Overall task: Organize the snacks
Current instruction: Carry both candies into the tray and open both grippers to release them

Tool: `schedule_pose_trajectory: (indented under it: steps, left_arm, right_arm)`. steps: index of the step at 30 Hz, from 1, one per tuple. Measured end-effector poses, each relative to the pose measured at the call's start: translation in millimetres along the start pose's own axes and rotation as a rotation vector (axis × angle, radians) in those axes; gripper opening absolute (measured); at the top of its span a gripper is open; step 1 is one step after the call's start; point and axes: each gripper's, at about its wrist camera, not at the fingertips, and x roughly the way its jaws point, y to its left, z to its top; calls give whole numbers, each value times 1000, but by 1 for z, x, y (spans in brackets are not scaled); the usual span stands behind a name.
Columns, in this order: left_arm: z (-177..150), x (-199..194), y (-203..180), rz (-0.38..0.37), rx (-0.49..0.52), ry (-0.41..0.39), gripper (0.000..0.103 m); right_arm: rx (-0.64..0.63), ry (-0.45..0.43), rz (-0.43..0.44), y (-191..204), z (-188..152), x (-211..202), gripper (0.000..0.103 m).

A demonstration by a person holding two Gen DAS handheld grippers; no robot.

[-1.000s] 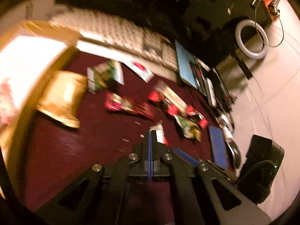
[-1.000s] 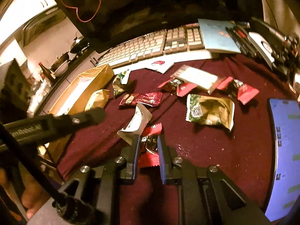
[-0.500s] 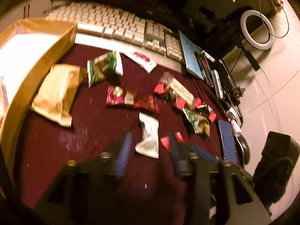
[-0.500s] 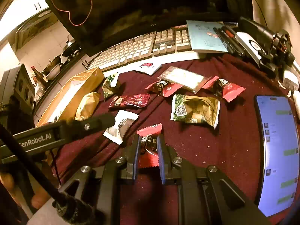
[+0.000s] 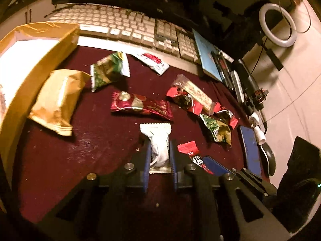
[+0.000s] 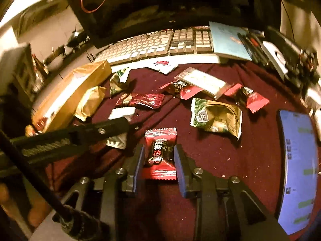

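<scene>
Ahead of the tool, a pale keyboard (image 5: 128, 27) ran along the far edge of the dark red mat (image 5: 96, 152) on the worktop. A dark monitor (image 6: 180, 2) stood behind the keyboard. To the tool's right lay a blue booklet (image 6: 228, 40) with pens (image 6: 252, 48) beside it, and nearer, a lit phone (image 6: 297, 170). A white ring light (image 5: 277, 25) lay far right.
</scene>
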Motion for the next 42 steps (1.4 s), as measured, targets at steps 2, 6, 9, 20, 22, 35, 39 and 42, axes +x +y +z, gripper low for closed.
schedule_pose_trajectory:
  steps: [2, 6, 9, 20, 22, 35, 39, 42]
  left_arm:
    - [-3, -8, 4, -21, -26, -13, 19]
    - [-8, -25, 12, -33, -61, -51, 19]
    - [-10, -42, 18, -44, -94, -78, 19]
    - [-16, -126, 80, 92, -215, -251, 19]
    - [-17, -137, 104, 141, -258, -267, 19]
    - [-21, -129, 195, 352, -387, -126, 19]
    - [-18, -122, 191, 439, -331, -99, 19]
    - [-11, -117, 191, 489, -312, -80, 19]
  right_arm:
    - [-21, 0, -23, 3, -1, 1, 23]
    - [4, -19, 0, -1, -3, -3, 22]
    - [17, -75, 57, 3, -1, -15, 21]
    - [-42, -10, 478, 87, 47, 2, 22]
    - [-98, -13, 482, 112, 59, 10, 21]
    - [-260, 116, 357, 194, 100, 84, 22]
    - [-259, 159, 328, 201, 102, 109, 22]
    - [-275, 172, 306, 202, 97, 112, 22]
